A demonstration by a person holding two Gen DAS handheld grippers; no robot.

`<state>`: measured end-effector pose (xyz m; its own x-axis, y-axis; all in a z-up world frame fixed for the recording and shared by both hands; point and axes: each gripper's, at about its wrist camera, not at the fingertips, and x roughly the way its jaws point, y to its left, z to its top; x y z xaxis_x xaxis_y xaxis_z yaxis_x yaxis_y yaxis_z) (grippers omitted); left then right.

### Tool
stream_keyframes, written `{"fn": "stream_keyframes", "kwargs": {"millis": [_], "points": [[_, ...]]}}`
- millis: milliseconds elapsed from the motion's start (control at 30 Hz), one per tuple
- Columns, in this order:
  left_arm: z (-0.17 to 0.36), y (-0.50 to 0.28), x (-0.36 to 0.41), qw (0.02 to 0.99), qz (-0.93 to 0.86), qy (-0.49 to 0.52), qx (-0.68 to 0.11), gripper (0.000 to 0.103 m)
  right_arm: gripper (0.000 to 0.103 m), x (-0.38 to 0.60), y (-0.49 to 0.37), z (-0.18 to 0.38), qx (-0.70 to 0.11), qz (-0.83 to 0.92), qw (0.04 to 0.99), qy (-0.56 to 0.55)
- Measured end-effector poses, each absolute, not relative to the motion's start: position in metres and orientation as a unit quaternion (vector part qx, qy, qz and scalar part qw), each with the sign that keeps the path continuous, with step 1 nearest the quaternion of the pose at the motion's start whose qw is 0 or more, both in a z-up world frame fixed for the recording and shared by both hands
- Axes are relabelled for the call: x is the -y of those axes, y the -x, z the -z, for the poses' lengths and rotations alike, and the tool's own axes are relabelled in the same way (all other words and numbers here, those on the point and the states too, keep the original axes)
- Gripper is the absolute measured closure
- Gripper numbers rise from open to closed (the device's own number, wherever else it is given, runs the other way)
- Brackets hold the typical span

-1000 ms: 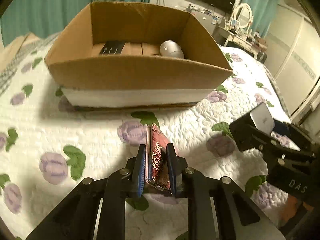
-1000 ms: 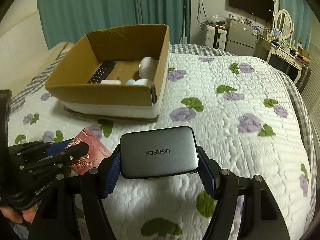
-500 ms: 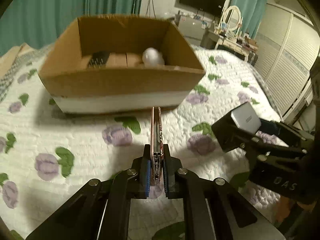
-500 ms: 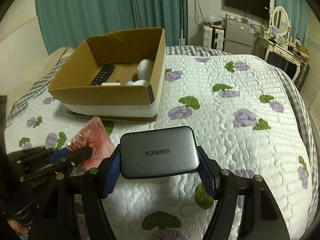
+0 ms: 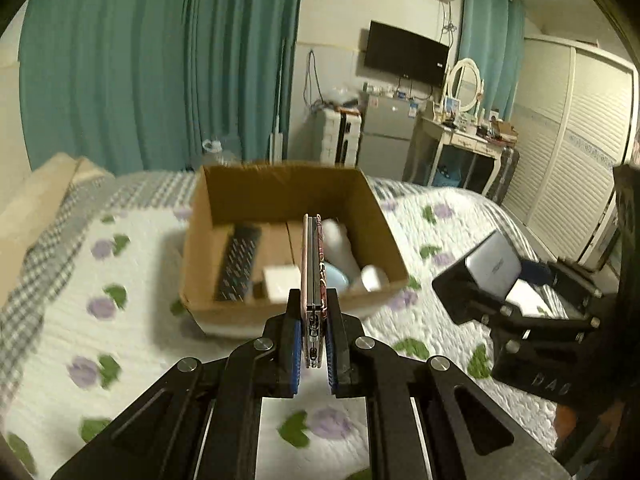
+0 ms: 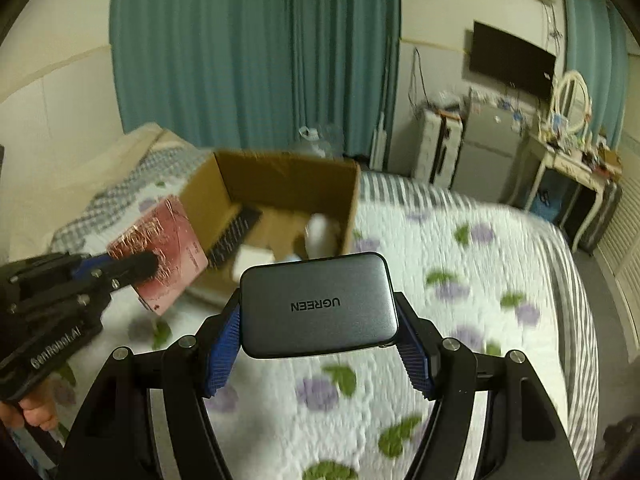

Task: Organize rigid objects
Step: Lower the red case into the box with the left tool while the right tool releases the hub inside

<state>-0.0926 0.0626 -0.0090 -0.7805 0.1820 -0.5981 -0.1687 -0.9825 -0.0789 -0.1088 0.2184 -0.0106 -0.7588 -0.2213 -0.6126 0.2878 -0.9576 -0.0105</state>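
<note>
My left gripper (image 5: 311,314) is shut on a thin red patterned case (image 5: 313,264), held edge-on above the bed in front of the cardboard box (image 5: 288,188); the right wrist view shows its flat red face (image 6: 162,254) and the left gripper (image 6: 132,268) beside the box (image 6: 280,178). The right gripper (image 6: 318,326) is shut on a grey UGREEN charger (image 6: 318,304), lifted over the quilt. That charger (image 5: 494,264) also shows at the right of the left wrist view. Inside the box lie a black remote (image 5: 238,262), a white block (image 5: 280,282) and white rounded items (image 5: 340,248).
A floral quilt (image 6: 460,292) covers the bed. Teal curtains (image 5: 160,60) hang behind the box. A small fridge (image 5: 386,136), a dressing table with a mirror (image 5: 464,80) and a wall television (image 5: 406,52) stand at the back right, and slatted wardrobe doors (image 5: 568,140) on the right.
Both grippers have risen from the bed with their loads, so the box now sits lower and farther off. The left jaws closed tight on the red case.
</note>
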Motion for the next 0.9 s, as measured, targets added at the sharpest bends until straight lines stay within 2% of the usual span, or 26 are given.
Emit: {"fn": "stream_keyframes", "kwargs": {"millis": [267, 467, 733, 833, 900], "points": [[-0.011, 0.14, -0.036, 0.084, -0.951, 0.298, -0.001, 0.093, 0.034, -0.172, 0.182, -0.013, -0.067, 0.938, 0.17, -0.293], [0.007, 0.182, -0.023, 0.072, -0.948, 0.309, -0.011, 0.093, 0.034, -0.141, 0.243, 0.017, -0.066, 0.925, 0.188, -0.323], [0.03, 0.199, -0.017, 0.073, -0.944, 0.322, -0.008, 0.093, 0.033, -0.13, 0.299, 0.072, -0.048, 0.904, 0.196, -0.378], [0.033, 0.199, -0.019, 0.072, -0.943, 0.324, -0.012, 0.093, 0.022, -0.139, 0.296, 0.067, -0.042, 0.912, 0.196, -0.357], [0.033, 0.199, -0.02, 0.071, -0.943, 0.326, -0.015, 0.093, 0.021, -0.147, 0.292, 0.059, -0.037, 0.916, 0.194, -0.349]]}}
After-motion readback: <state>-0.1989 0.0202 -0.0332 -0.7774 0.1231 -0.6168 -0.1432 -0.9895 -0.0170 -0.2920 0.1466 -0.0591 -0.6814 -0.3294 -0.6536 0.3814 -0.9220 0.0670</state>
